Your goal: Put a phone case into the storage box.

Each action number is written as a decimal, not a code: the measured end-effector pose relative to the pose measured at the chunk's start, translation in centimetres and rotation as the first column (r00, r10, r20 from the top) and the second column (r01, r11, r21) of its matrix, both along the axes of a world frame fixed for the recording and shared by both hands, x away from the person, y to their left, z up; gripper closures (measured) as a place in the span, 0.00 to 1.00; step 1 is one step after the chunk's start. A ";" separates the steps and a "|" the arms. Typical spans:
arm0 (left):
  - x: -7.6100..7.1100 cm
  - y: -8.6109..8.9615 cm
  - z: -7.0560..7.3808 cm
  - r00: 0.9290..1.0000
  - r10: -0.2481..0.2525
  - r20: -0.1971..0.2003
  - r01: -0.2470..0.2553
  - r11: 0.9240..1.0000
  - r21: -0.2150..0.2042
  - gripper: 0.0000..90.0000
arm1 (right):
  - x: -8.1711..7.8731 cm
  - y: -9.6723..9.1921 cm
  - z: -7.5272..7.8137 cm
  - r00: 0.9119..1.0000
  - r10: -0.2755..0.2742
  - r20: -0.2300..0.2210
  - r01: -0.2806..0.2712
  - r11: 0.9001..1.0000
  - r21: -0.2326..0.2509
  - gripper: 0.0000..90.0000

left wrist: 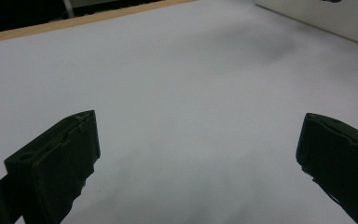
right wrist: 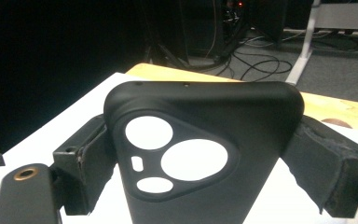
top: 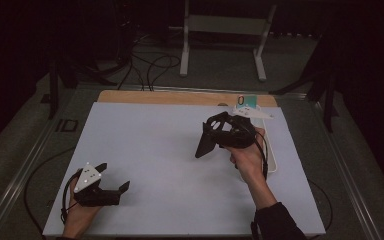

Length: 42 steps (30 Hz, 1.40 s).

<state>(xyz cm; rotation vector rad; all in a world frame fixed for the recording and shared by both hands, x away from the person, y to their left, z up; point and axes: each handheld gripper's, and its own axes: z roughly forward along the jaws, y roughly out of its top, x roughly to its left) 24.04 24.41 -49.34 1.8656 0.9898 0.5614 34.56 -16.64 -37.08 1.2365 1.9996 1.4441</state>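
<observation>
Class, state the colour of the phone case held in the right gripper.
Matte black phone case; the right gripper view shows it best.

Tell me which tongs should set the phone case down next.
Right. The right tongs already clamp the phone case above the table; the left tongs are open, farther away.

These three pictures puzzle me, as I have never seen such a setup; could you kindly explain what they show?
A person sits at a white table, holding hand-worked tongs in each hand. The high view looks down from above. The other two come from cameras riding on the tongs. The left tongs rest low near the table's front edge, jaws wide apart with nothing between them. The right tongs are raised above the table and clamp a black phone case by its sides, camera cut-outs facing the lens. A small teal item sits at the far edge.
</observation>
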 end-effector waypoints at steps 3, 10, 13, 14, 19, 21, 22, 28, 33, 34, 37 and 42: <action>0.0 0.0 0.0 1.000 0.003 0.000 -0.003 1.000 0.000 0.00 | 0.3 -0.1 0.3 1.000 -0.007 0.005 0.007 1.000 -0.009 0.16; 0.0 0.0 -0.1 1.000 0.000 -0.003 0.000 1.000 0.006 0.00 | 1.1 -0.4 1.0 0.999 -0.032 0.020 0.032 0.999 -0.033 0.16; 0.0 -0.1 -0.1 1.000 0.001 -0.003 -0.001 1.000 0.006 0.00 | 1.4 -0.5 1.1 0.999 -0.039 0.018 0.039 0.999 -0.037 0.16; 0.0 -0.1 -0.1 1.000 0.001 -0.004 -0.001 1.000 0.006 0.00 | 1.7 -0.6 1.2 0.999 -0.045 0.022 0.045 0.998 -0.042 0.16; 0.0 -0.1 -0.1 1.000 0.001 -0.008 -0.001 1.000 0.007 0.00 | 2.4 -0.8 1.5 0.998 -0.065 0.026 0.066 0.997 -0.049 0.16; 0.0 -0.1 -0.2 1.000 0.000 -0.009 0.000 1.000 0.006 0.00 | 2.6 -1.0 1.7 0.997 -0.071 0.027 0.072 0.996 -0.054 0.16; 0.0 -0.2 -0.2 1.000 0.000 -0.009 0.000 1.000 0.006 0.00 | 2.7 -1.0 1.7 0.997 -0.076 0.029 0.077 0.995 -0.055 0.16; 0.0 -0.1 -0.2 1.000 0.000 -0.010 0.000 1.000 0.006 0.00 | 3.3 -1.7 2.1 0.994 -0.099 0.036 0.101 0.993 -0.062 0.16; 0.1 -0.1 -0.2 1.000 0.004 -0.014 -0.004 1.000 0.007 0.00 | 3.7 -2.2 2.4 0.993 -0.115 0.039 0.117 0.991 -0.066 0.16; 0.1 -0.2 -0.3 1.000 0.002 -0.015 -0.002 1.000 0.008 0.00 | 3.9 -2.4 2.5 0.992 -0.123 0.040 0.126 0.990 -0.064 0.16; 0.1 -0.2 -0.3 1.000 0.002 -0.017 -0.002 1.000 0.009 0.00 | 4.2 -2.7 2.7 0.990 -0.134 0.045 0.137 0.988 -0.066 0.16; 0.1 -0.2 -0.3 1.000 0.002 -0.017 -0.001 1.000 0.008 0.00 | 4.8 -3.2 3.1 0.987 -0.157 0.046 0.160 0.984 -0.078 0.16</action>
